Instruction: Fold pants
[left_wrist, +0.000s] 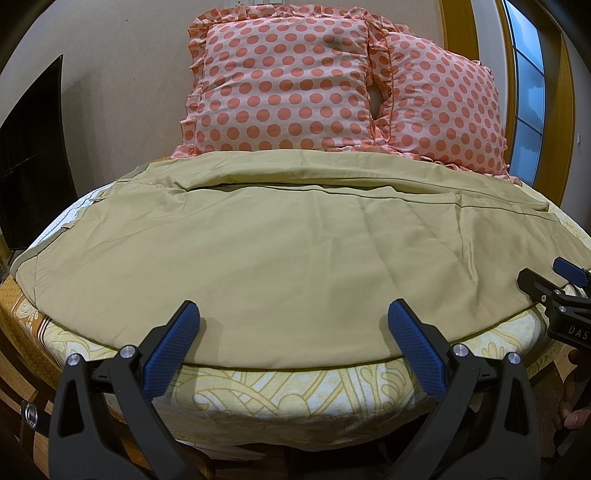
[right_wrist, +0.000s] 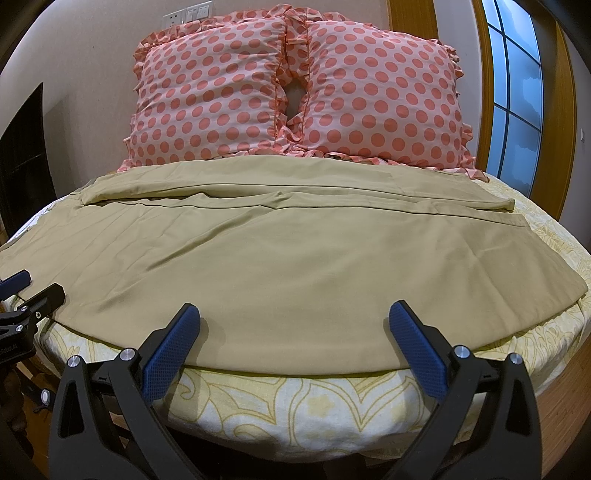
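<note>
Khaki pants (left_wrist: 288, 251) lie spread flat across the bed, waist to the left and leg hems to the right; they also show in the right wrist view (right_wrist: 280, 258). The two legs lie side by side, one nearer me and one by the pillows. My left gripper (left_wrist: 293, 314) is open and empty, just above the pants' near edge. My right gripper (right_wrist: 294, 314) is open and empty, over the same near edge further right. Each gripper shows at the edge of the other's view, the right one (left_wrist: 554, 280) and the left one (right_wrist: 33, 288).
The bed has a yellow patterned sheet (left_wrist: 295, 391), also in the right wrist view (right_wrist: 314, 402). Two pink polka-dot pillows (left_wrist: 288, 85) (right_wrist: 376, 92) stand against the wall behind the pants. A window with a wooden frame (right_wrist: 513, 103) is at the right. A dark cabinet (left_wrist: 33, 155) stands at the left.
</note>
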